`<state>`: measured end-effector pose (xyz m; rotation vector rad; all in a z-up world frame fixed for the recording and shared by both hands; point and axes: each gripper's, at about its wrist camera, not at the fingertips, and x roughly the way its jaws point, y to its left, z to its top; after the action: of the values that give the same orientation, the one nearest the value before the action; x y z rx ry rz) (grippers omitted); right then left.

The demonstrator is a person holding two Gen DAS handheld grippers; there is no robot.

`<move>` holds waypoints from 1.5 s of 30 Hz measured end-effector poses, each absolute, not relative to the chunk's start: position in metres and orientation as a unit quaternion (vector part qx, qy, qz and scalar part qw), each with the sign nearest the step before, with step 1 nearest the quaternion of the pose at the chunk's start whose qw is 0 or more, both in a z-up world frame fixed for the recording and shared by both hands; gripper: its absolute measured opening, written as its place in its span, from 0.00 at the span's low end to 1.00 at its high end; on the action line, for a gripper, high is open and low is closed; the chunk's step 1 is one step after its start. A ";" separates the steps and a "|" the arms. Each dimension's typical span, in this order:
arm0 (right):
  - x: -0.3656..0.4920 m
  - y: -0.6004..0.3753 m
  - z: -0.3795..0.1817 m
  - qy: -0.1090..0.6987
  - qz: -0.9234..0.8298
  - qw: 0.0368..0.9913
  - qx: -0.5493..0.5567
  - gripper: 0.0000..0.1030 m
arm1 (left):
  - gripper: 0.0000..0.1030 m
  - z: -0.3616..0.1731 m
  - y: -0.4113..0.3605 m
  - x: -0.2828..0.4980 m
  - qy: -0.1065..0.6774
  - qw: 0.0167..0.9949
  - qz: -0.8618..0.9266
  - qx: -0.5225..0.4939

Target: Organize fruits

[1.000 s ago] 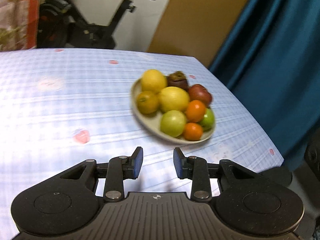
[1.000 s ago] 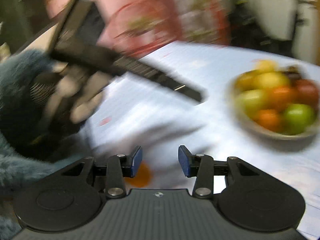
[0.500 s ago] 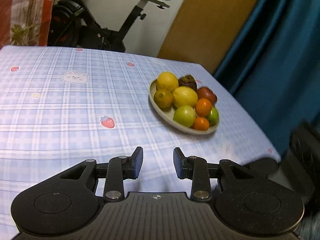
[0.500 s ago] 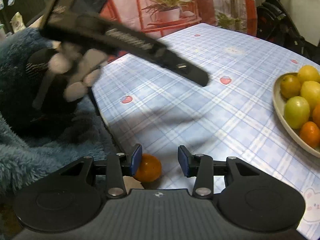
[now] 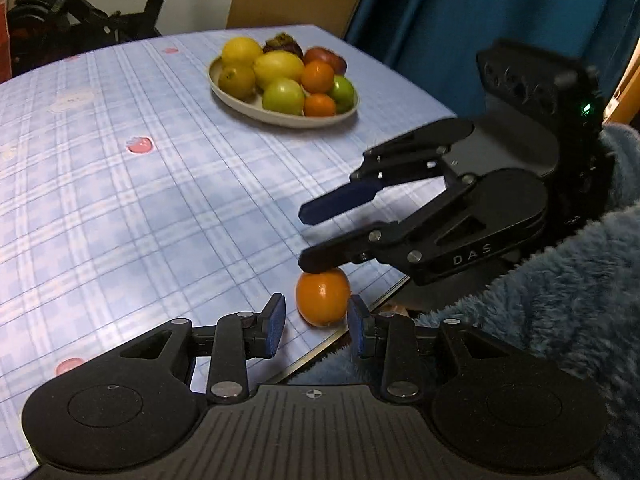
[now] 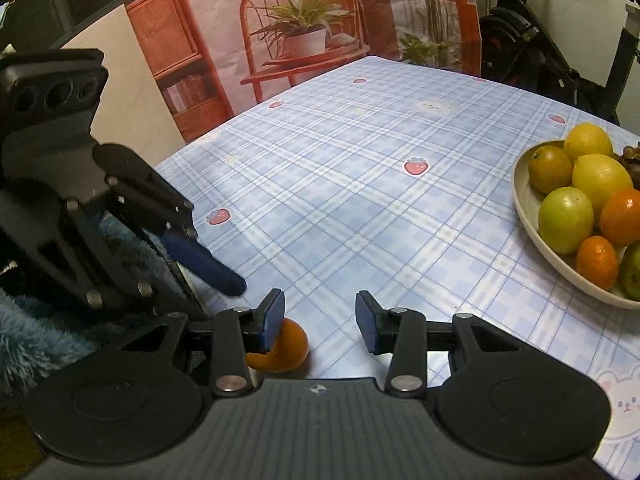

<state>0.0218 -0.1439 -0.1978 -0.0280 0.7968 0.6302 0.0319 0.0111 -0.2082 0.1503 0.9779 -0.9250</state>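
- Fruit count: one loose orange (image 5: 323, 298) lies at the near edge of the table (image 5: 120, 208); nine more pieces sit heaped on a beige plate (image 5: 240, 105) farther across.
- On the plate: two lemons (image 5: 279, 68), three small oranges (image 5: 317, 76), two green fruits (image 5: 283, 96), one red fruit (image 5: 325, 57) and one dark purple fruit (image 5: 283, 43).
- Two grippers meet at the loose orange.
- The left gripper (image 5: 316, 322) has its blue pads set narrowly apart on either side of the orange; the right-hand pad looks to touch it, the other stands just clear, so no grip.
- The right gripper (image 6: 320, 320) has its jaws apart and empty; in the left wrist view its lower finger (image 5: 320, 260) lies over the top of the orange.
- A fuzzy blue sleeve (image 5: 560, 300) shows behind the right gripper.
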 end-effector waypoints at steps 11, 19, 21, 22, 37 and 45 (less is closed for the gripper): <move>0.022 -0.164 -0.191 0.366 0.265 0.892 0.001 0.41 | 0.38 -0.222 -0.011 0.048 0.467 0.791 -0.386 0.086; 0.026 -0.174 -0.193 0.372 0.257 0.892 0.023 0.41 | 0.33 -0.223 -0.017 0.062 0.458 0.808 -0.362 0.077; 0.030 -0.169 -0.193 0.372 0.268 0.888 0.026 0.41 | 0.33 -0.223 -0.020 0.062 0.454 0.810 -0.362 0.085; 0.032 -0.165 -0.194 0.373 0.272 0.887 0.023 0.41 | 0.33 -0.223 -0.022 0.061 0.451 0.811 -0.362 0.089; 0.056 -0.161 -0.209 0.408 0.295 0.859 0.094 0.42 | 0.33 -0.224 -0.035 0.056 0.418 0.827 -0.350 0.138; 0.053 -0.182 -0.183 0.363 0.259 0.891 0.084 0.41 | 0.33 -0.203 -0.053 0.074 0.384 0.842 -0.357 0.126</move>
<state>0.0535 -0.1821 -0.1831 0.1747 0.7543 0.5387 0.0745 -0.0531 -0.2034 0.2669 0.8113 -0.7543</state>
